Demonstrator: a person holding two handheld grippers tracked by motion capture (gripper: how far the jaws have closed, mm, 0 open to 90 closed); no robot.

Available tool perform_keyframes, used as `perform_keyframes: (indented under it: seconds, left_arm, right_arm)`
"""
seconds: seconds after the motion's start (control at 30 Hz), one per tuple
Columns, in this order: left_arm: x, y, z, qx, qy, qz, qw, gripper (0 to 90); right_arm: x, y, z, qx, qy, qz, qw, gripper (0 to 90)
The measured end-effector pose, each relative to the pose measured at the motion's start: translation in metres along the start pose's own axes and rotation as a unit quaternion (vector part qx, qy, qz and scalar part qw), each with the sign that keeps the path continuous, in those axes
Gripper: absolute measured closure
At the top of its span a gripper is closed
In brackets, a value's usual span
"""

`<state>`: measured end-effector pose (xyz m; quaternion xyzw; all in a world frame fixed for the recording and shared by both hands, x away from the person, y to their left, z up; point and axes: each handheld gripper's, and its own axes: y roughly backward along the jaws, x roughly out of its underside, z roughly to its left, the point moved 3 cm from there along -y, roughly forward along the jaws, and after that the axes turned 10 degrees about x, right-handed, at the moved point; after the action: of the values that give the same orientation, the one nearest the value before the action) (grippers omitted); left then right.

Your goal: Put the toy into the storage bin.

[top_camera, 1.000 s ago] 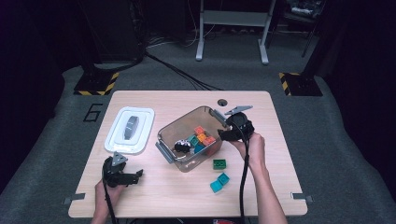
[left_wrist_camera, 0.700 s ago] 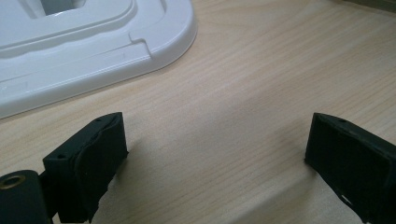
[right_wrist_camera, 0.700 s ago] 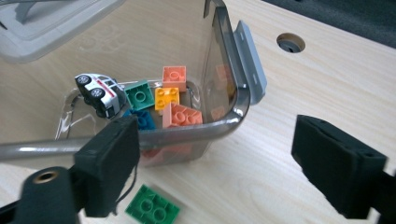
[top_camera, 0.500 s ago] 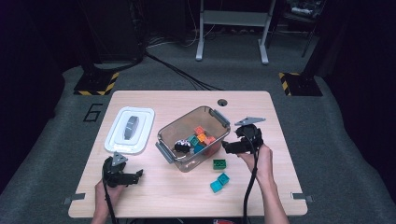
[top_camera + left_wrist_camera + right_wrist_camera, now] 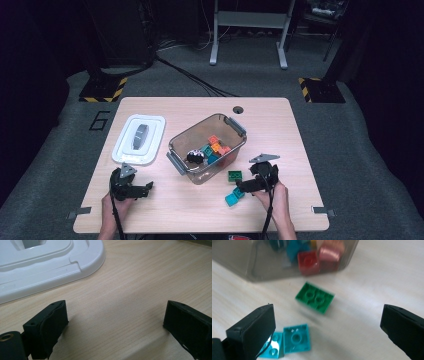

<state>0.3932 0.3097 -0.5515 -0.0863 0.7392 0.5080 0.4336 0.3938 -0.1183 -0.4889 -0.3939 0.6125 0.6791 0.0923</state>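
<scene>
Inside clear bin: assorted coloured bricks.

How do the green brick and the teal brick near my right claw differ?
The green brick is a longer rectangle with two sockets on show; the teal brick is a small square with one. The green brick lies nearer the clear bin; the teal brick lies nearer the open right claw, close to one jaw. Both rest on the table, hollow side up, outside the bin.
</scene>
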Motion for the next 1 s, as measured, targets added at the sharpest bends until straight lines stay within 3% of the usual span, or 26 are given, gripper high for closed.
perform_keyframes:
  seconds: [0.2,0.63,0.87,1.0]
  left_arm:
    - [0.0,0.0,0.0,0.001,0.0,-0.001,1.0,5.2]
    - [0.0,0.0,0.0,0.0,0.0,0.0,1.0,5.2]
    - [0.0,0.0,0.0,-0.001,0.0,-0.001,1.0,5.2]
    - [0.0,0.0,0.0,0.0,0.0,-0.002,1.0,5.2]
  right_arm:
    - [0.02,-0.012,0.012,-0.001,-0.004,0.008,1.0,3.7]
    - [0.029,-0.015,0.021,-0.006,0.009,0.006,0.9999,42.3]
    - [0.032,-0.015,0.022,0.003,0.026,0.009,0.9996,58.0]
    - [0.032,-0.015,0.022,0.009,0.029,0.01,0.9995,58.6]
